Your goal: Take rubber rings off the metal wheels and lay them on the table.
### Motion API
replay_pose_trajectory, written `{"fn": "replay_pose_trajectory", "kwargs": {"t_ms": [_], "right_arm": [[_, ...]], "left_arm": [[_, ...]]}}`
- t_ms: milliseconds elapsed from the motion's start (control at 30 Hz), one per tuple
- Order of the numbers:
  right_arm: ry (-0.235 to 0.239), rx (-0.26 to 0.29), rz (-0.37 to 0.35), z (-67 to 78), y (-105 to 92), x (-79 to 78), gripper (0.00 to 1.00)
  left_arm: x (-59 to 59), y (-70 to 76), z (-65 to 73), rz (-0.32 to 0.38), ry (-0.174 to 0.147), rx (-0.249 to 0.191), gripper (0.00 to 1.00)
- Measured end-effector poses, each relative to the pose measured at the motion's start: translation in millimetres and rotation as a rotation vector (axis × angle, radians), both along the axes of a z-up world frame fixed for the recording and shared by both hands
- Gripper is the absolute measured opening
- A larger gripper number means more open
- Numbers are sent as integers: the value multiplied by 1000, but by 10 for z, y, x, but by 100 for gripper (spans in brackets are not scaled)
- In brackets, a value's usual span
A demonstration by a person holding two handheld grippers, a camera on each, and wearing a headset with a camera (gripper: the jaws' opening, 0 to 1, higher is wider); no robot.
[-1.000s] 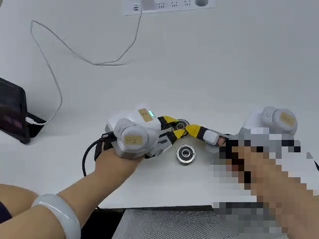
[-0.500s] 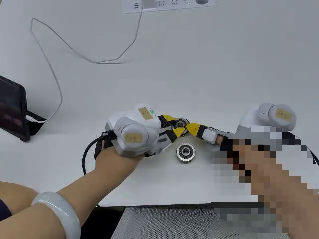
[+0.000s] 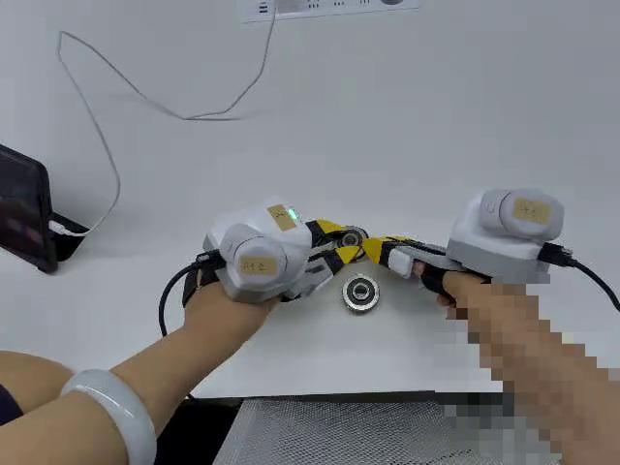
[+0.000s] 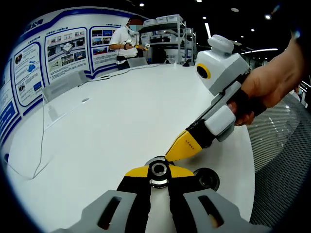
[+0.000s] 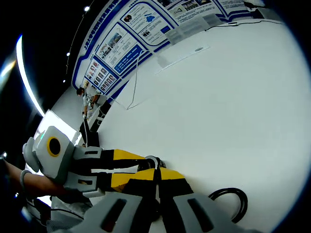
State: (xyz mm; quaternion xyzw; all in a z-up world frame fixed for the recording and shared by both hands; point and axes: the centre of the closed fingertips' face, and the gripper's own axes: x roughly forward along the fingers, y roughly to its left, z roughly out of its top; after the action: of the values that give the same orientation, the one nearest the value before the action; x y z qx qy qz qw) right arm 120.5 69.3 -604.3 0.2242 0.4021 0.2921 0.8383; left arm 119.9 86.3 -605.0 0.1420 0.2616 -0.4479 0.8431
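My left gripper (image 3: 341, 244) is shut on a small metal wheel (image 3: 352, 237), held just above the white table (image 3: 407, 136). In the left gripper view the wheel (image 4: 159, 170) sits between my yellow pads (image 4: 133, 172). My right gripper (image 3: 369, 249) comes in from the right, and its shut yellow tips (image 4: 183, 144) meet the wheel's rim, pinching the rubber ring (image 5: 152, 160) there. A second wheel (image 3: 360, 293), with its black rubber ring on, lies flat on the table just in front of both grippers; it also appears as the second wheel (image 4: 206, 178) beside my left jaws.
A dark tablet (image 3: 23, 221) stands at the left edge, with a white cable (image 3: 105, 145) running up to a power strip (image 3: 329, 10) at the back. The table's front edge lies close below the hands, with a mesh seat (image 3: 329, 436) under it.
The right gripper has shifted a little left and up, its jaws now more level against the held wheel. The left gripper and the wheel on the table have stayed put.
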Motion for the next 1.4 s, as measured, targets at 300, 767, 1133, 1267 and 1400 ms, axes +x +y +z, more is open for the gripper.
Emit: {"fn": "replay_pose_trajectory", "kwargs": {"t_ms": [300, 767, 1133, 1267, 1400], "right_arm": [[4, 1, 11, -18, 3, -12, 2], [-7, 22, 14, 37, 46, -25, 1], [-6, 55, 26, 103, 107, -49, 1], [-9, 67, 34, 137, 139, -60, 1], [-10, 78, 45, 165, 140, -83, 1]], "left_arm": [[-3, -8, 7, 3, 1, -2, 13], [-4, -7, 7, 2, 3, 0, 13], [-6, -4, 3, 1, 2, 2, 13], [-5, -1, 0, 1, 2, 1, 13], [-7, -1, 0, 0, 2, 0, 13]]}}
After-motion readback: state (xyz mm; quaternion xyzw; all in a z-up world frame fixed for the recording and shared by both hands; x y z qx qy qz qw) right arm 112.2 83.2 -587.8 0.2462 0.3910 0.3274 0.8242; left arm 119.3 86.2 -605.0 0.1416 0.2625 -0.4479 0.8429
